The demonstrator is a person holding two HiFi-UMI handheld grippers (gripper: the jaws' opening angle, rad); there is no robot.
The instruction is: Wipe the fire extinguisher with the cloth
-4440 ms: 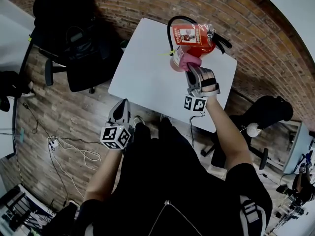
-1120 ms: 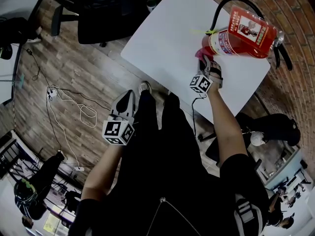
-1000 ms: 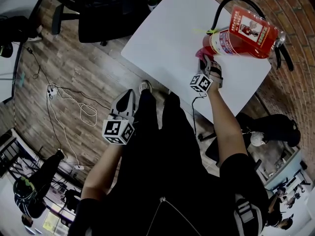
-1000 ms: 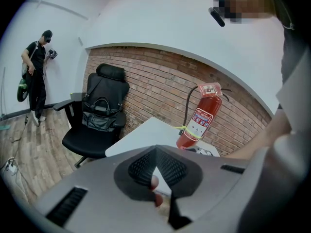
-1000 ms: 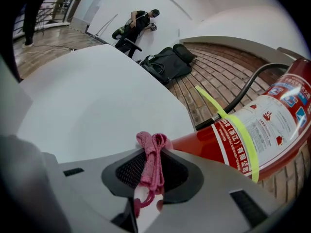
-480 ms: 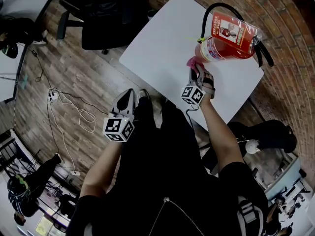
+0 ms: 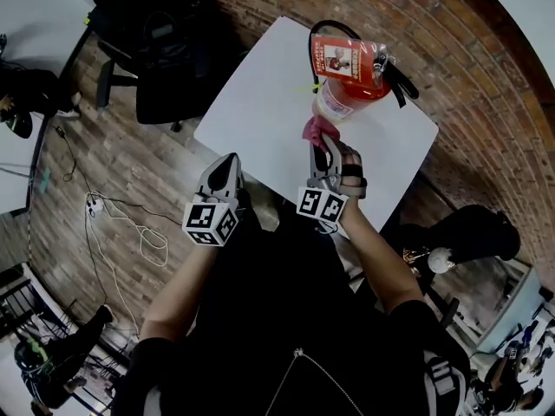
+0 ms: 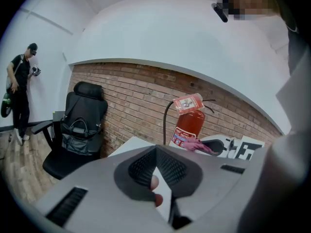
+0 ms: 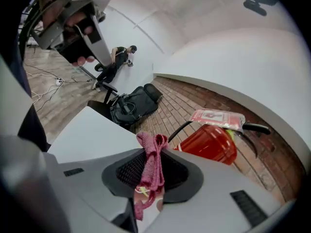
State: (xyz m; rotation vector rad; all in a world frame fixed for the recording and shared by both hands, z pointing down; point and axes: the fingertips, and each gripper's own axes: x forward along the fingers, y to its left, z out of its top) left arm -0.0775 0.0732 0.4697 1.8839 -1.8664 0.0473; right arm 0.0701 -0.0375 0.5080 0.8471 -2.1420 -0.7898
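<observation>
**Right tongs holding cloth at the extinguisher's lower body**

The extinguisher [image 7: 349, 83] is standing upright on the white surface [image 7: 260, 94], near its far right edge, with the brick wall [image 7: 451, 50] behind it. The body is showing red, with a pale label [image 8: 181, 139] low on the side. A black hose [image 8: 166, 120] is looping up from the head and down the side. A black handle [image 7: 401, 78] is sticking out at the top. A red-and-white tag [image 9: 216, 116] in a clear sleeve is hanging over the head, and a yellow-green tie [image 7: 305, 87] is showing by the neck.

Print is showing on both tag and label, but it is too small to read. No brand is legible.

The right tongs [image 9: 154, 152] are pinching the pink cloth [image 7: 314, 129], which is bunching out past the tips. The cloth is sitting at the extinguisher's lower body. Whether it is actually touching is unclear.

The left tongs [image 8: 156, 152] are pressed together at the tips with nothing between them, hanging off the near edge of the surface, well apart from the extinguisher.

A black office chair [image 8: 75, 130] with a bag on it is standing left of the surface.
</observation>
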